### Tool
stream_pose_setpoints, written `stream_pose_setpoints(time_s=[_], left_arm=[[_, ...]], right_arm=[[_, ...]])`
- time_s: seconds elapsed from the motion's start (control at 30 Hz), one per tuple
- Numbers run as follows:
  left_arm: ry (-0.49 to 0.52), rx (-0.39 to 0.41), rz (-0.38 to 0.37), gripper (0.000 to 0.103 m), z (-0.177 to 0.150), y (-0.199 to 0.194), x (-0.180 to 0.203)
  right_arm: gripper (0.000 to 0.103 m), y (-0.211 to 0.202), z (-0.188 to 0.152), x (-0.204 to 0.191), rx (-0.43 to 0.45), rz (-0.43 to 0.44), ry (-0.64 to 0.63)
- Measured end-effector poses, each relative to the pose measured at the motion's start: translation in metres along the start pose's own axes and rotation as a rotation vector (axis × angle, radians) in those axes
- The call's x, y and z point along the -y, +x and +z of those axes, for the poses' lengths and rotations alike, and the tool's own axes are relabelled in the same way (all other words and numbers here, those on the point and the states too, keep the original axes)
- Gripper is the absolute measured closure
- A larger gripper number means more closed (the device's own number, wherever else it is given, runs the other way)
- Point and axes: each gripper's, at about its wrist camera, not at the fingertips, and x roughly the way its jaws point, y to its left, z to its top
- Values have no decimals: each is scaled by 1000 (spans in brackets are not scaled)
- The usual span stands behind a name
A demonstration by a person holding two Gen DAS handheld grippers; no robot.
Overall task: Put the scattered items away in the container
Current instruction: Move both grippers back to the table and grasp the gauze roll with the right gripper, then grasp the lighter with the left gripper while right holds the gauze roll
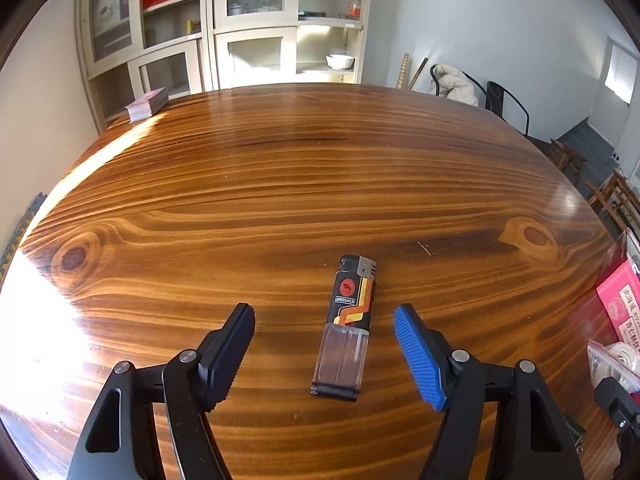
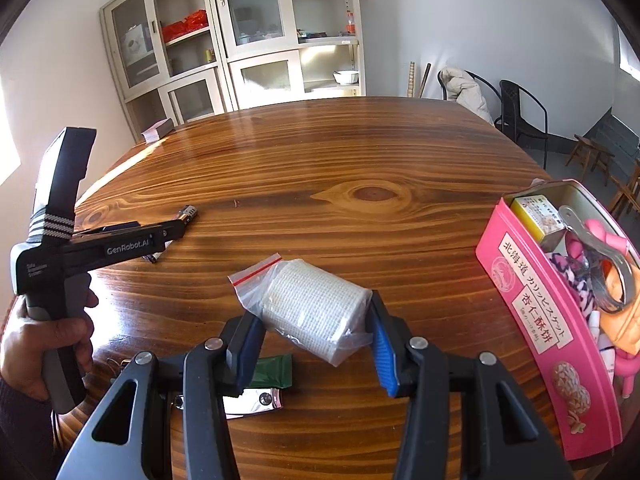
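Note:
A black lighter [image 1: 349, 320] with orange stripes and a clear base lies flat on the wooden table [image 1: 280, 184]. My left gripper [image 1: 323, 314] is open with a finger on either side of the lighter, neither pad touching it. In the right wrist view the left gripper [image 2: 176, 232] is held by a hand at the left, with the lighter's metal head [image 2: 187, 213] showing beyond it. My right gripper [image 2: 316, 312] is shut on a white gauze roll in a clear zip bag [image 2: 308, 292], held above the table. The pink tin [image 2: 532, 320] stands open at the right, holding several items.
A nail clipper [image 2: 256, 398] and a green packet [image 2: 272, 370] lie under the right gripper's fingers. A stack of cards [image 1: 147, 104] sits at the table's far left corner. Beyond the table stand glass-door cabinets [image 1: 256, 20] and black chairs [image 2: 524, 116].

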Motion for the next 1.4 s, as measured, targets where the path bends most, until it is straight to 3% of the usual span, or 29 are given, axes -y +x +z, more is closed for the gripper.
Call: stream_pose_setpoints(time_s=[0.1, 0.17, 0.3, 0.33, 0.43, 1.03, 1.4], left_arm=[[36, -11, 11, 29, 2, 4, 5], [71, -13, 9, 35, 4, 5, 10], [91, 3, -10, 76, 5, 4, 12], [90, 4, -14, 79, 4, 3, 11], [69, 12, -38, 79, 2, -1, 9], [84, 198, -5, 79, 6, -60, 33], [117, 239, -39, 79, -2, -86, 60]], right_arm=[[51, 2, -1, 0, -7, 0, -3], [51, 2, -1, -1, -8, -1, -5], [51, 0, -1, 0, 0, -6, -5], [51, -1, -1, 0, 3, -7, -3], [51, -6, 0, 2, 18, -7, 3], [51, -38, 12, 13, 131, -25, 41], [51, -53, 18, 30, 179, -41, 88]])
